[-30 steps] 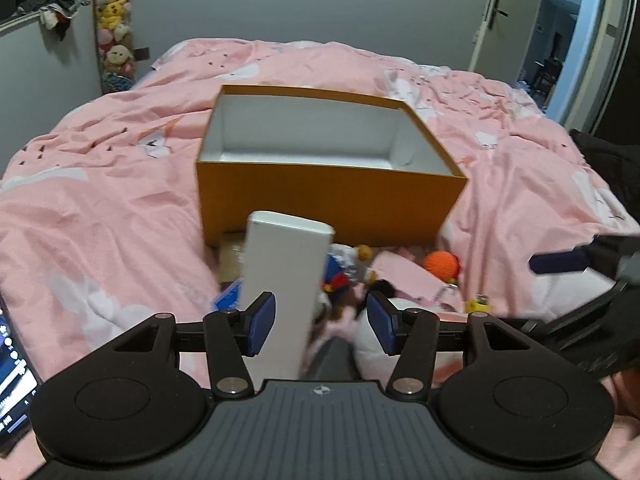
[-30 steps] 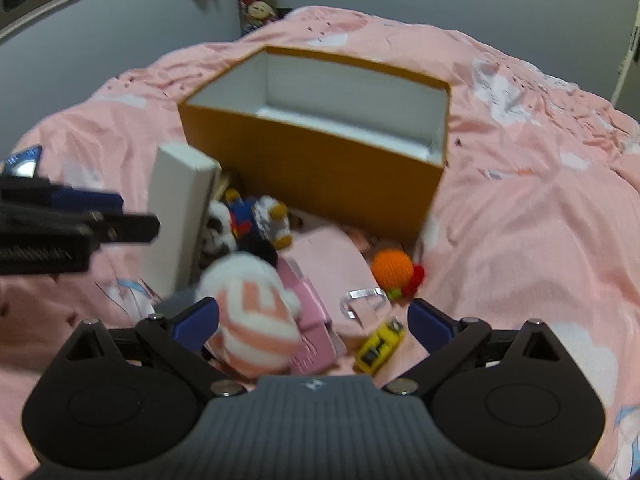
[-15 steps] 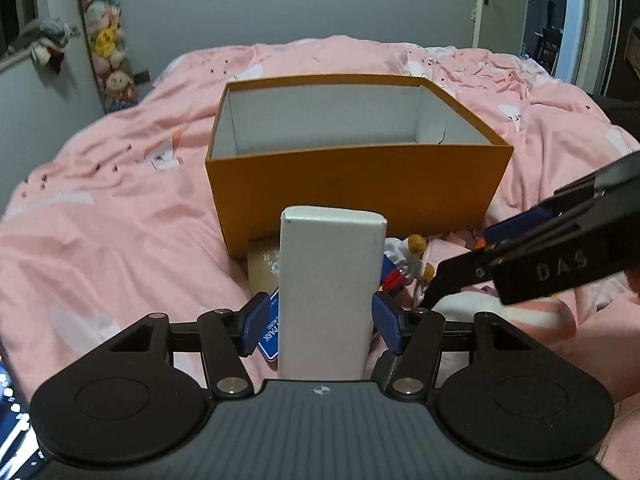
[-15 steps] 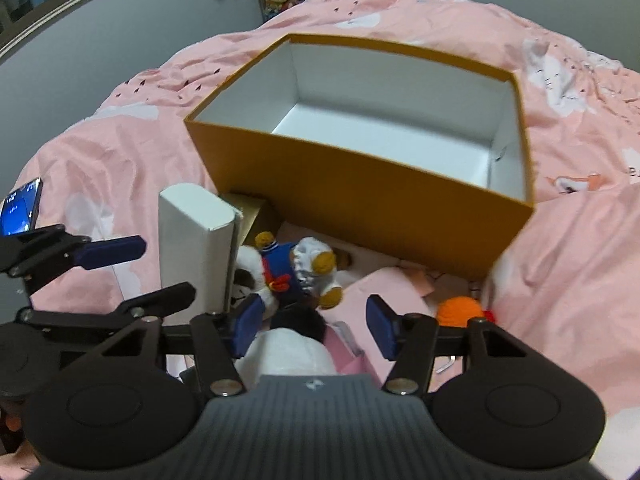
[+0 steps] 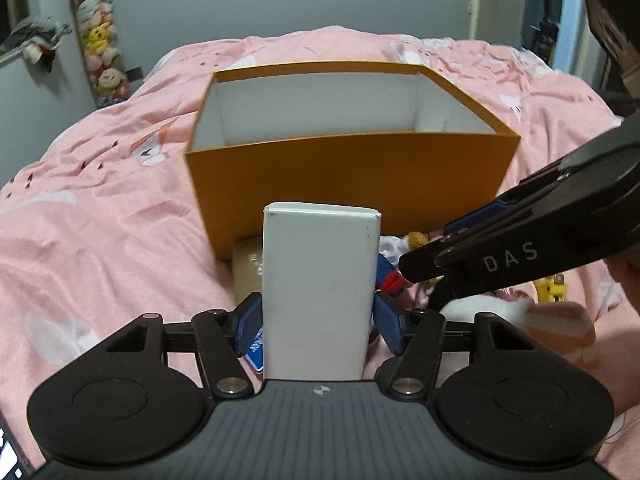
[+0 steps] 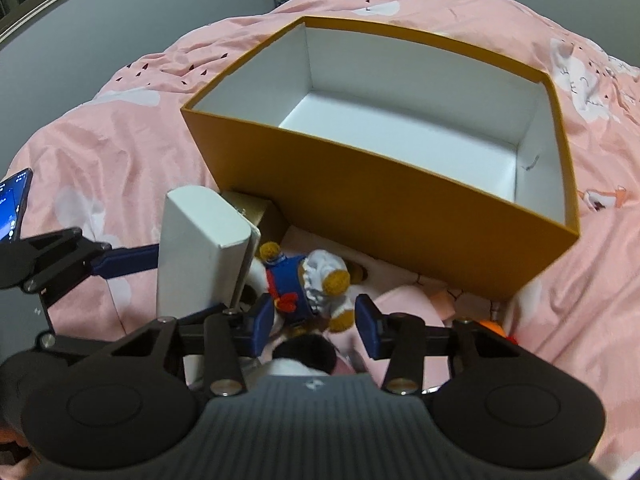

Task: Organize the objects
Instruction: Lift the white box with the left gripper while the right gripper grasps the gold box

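The left gripper (image 5: pixel 318 326) is clamping both pads against a tall white carton (image 5: pixel 320 296) standing upright just in front of the orange box (image 6: pixel 384 216). The right gripper (image 6: pixel 316 326) is hanging over a crocheted duck doll (image 6: pixel 308 288) near that box's front wall, fingers parted around it; contact unclear.

Upright white carton (image 5: pixel 320 296) stands before the open, empty orange box (image 5: pixel 348 184).
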`<state>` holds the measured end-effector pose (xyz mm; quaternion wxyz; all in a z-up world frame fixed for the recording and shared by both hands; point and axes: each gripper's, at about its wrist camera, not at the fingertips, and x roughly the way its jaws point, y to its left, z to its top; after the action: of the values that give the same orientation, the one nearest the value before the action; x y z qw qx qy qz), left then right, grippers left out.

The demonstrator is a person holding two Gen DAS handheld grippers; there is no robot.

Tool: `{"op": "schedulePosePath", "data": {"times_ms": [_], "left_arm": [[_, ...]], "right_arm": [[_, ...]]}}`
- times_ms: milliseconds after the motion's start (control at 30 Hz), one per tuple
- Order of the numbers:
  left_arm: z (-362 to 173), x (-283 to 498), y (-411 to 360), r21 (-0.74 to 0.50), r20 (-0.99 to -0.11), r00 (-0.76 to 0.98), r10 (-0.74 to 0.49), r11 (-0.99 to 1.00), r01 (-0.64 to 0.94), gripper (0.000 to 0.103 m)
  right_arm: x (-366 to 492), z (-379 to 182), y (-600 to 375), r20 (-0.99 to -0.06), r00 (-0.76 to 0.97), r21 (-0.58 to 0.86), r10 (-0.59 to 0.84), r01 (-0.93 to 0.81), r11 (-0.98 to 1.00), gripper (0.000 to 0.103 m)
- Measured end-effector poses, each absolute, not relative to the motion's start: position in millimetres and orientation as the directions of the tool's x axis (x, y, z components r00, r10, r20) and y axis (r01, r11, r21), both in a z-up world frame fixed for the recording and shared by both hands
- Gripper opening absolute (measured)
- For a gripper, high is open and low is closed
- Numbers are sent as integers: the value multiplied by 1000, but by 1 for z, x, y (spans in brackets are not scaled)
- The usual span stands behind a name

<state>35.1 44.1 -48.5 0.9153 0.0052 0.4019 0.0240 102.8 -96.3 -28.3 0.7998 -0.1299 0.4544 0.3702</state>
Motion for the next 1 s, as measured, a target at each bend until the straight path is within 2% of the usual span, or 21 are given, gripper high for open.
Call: {"op": "schedulePosePath", "data": {"times_ms": [200, 367, 667, 700, 733, 800, 1000], "left_arm": [[-30, 30, 78, -120, -754, 657, 8, 981, -150, 69], [-24, 35, 105, -184, -761, 649, 5, 957, -223, 69], [-32, 47, 138, -172, -811, 581, 64, 923, -343, 74], [-35, 48, 140, -169, -816, 573, 74, 918, -358, 74], [-37, 49, 142, -145, -822, 561, 98, 916, -373, 70], [-45, 54, 146, -87, -842, 517, 151, 909, -408, 69], [-53, 57, 154, -95, -873, 466, 143, 888, -449, 63]], "right_arm": [[111, -22, -80, -814, 285, 162, 506, -725, 669, 47], [131, -27, -57, -813, 238, 245, 532, -689, 682, 47], [162, -61, -16, -841, 87, 385, 534, -597, 704, 47], [165, -66, -13, -845, 71, 395, 530, -585, 709, 47], [167, -71, -11, -850, 56, 402, 524, -573, 714, 48], [172, -80, -9, -857, 26, 421, 515, -543, 726, 48], [180, -98, -2, -849, -26, 465, 527, -508, 725, 66]]}}
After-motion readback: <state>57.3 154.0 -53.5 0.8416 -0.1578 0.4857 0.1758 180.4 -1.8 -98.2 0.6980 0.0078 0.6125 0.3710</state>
